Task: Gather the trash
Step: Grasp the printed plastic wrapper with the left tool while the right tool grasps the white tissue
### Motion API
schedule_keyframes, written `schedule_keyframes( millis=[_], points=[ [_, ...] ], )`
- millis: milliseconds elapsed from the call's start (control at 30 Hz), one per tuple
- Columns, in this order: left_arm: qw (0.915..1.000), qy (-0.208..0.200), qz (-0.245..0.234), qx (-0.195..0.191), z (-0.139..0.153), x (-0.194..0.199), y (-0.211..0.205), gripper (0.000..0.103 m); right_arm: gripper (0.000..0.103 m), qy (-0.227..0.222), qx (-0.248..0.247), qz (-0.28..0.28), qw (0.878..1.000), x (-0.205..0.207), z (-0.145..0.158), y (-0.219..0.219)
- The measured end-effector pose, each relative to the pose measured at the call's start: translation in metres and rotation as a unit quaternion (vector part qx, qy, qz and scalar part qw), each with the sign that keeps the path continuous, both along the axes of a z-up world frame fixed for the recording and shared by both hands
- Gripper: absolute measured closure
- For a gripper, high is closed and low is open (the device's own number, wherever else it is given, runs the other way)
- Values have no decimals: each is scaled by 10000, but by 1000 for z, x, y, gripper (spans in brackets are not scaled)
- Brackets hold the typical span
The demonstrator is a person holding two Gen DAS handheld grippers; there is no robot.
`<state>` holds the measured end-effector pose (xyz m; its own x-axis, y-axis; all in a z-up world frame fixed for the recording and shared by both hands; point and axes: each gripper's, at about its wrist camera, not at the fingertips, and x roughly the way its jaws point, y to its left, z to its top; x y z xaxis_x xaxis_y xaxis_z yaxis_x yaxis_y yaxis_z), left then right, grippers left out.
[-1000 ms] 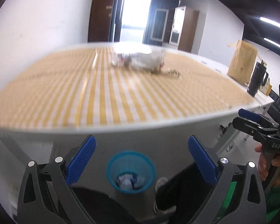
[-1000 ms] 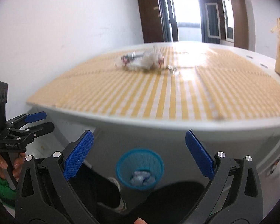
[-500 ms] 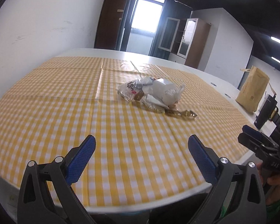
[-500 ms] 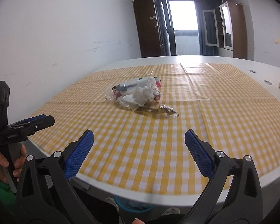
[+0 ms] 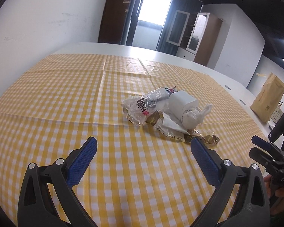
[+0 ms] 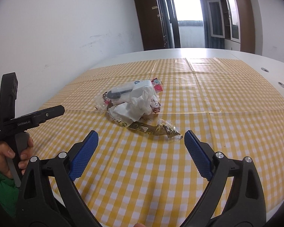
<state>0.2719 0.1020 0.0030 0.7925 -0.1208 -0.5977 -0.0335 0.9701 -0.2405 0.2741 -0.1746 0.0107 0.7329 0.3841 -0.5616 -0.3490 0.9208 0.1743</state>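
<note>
A heap of trash (image 5: 166, 109) lies mid-table on the yellow checked cloth (image 5: 66, 98): a clear printed plastic bag (image 5: 144, 105), a white paper cup (image 5: 181, 103), crumpled white tissue (image 5: 194, 117) and a gold-brown wrapper (image 5: 202, 138). In the right wrist view the heap (image 6: 134, 102) has the gold-brown wrapper (image 6: 153, 128) nearest. My left gripper (image 5: 142, 162) is open and empty, short of the heap. My right gripper (image 6: 140, 153) is open and empty, just short of the wrapper. Each gripper shows in the other's view, the right one (image 5: 265, 151) and the left one (image 6: 28, 121).
A brown paper bag (image 5: 268, 100) and a dark tumbler (image 5: 280, 124) stand at the table's right edge. A white wall (image 6: 66, 28) runs along the left. A dark door and cabinets (image 5: 195, 30) are at the far end.
Both grippers rose from below the table edge, where a blue bin with trash was in view, to above the cloth and moved closer to the heap. Both stayed open.
</note>
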Motion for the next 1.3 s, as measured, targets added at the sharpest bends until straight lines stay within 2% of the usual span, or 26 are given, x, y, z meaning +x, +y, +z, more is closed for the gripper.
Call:
schedule_keyframes(
  millis=[133, 333, 433, 533, 600, 667, 700, 733, 767, 800, 867, 900, 933, 967, 1033, 1100, 1300],
  points=[
    [9999, 121, -63, -19, -2, 28, 4, 6, 12, 86, -80, 16, 9999, 23, 0, 5],
    [9986, 497, -24, -174, -19, 75, 17, 6, 12, 290, -117, 72, 9995, 59, -4, 20],
    [9979, 593, -195, -196, -21, 92, 16, 6, 12, 370, -120, 117, 9992, 75, -7, 26],
    [9971, 710, -259, 0, -24, 112, 13, 7, 17, 459, -158, 100, 9988, 93, -10, 31],
    [9954, 884, -357, -119, -33, 124, 17, 10, 18, 570, -99, 67, 9983, 103, -13, 32],
    [9941, 985, -408, -212, -40, 129, 20, 20, 21, 687, -20, 36, 9976, 111, -17, 32],
    [9938, 997, -424, -246, -43, 130, 21, 23, 26, 725, -29, 42, 9974, 115, -18, 34],
    [9936, 1000, -442, -284, -46, 131, 21, 29, 30, 755, -71, 42, 9971, 118, -20, 36],
    [9934, 1006, -458, -311, -48, 131, 22, 39, 33, 771, -108, 50, 9970, 120, -21, 37],
    [9931, 1003, -498, -355, -50, 131, 22, 45, 41, 797, -146, 65, 9967, 123, -22, 40],
    [9926, 984, -627, -345, -52, 129, 17, 71, 55, 848, -108, 96, 9963, 126, -24, 42],
    [9929, 944, -665, -286, -51, 126, 14, 74, 70, 868, -78, 117, 9961, 127, -25, 43],
    [9934, 878, -703, -237, -50, 124, 12, 84, 84, 896, -39, 147, 9959, 128, -26, 44],
    [9941, 761, -761, -166, -47, 120, 8, 90, 89, 903, -8, 168, 9958, 128, -27, 44],
    [9950, 449, -891, 32, -37, 109, -7, 94, 97, 808, 0, 149, 9966, 121, -24, 44],
    [9954, 304, -909, 31, -30, 101, -12, 99, 99, 660, -71, 104, 9977, 110, -18, 41],
    [9973, -68, -735, 19, -9, 75, -15, 100, 99, 327, -10, 24, 9995, 78, 2, 28]
  ],
)
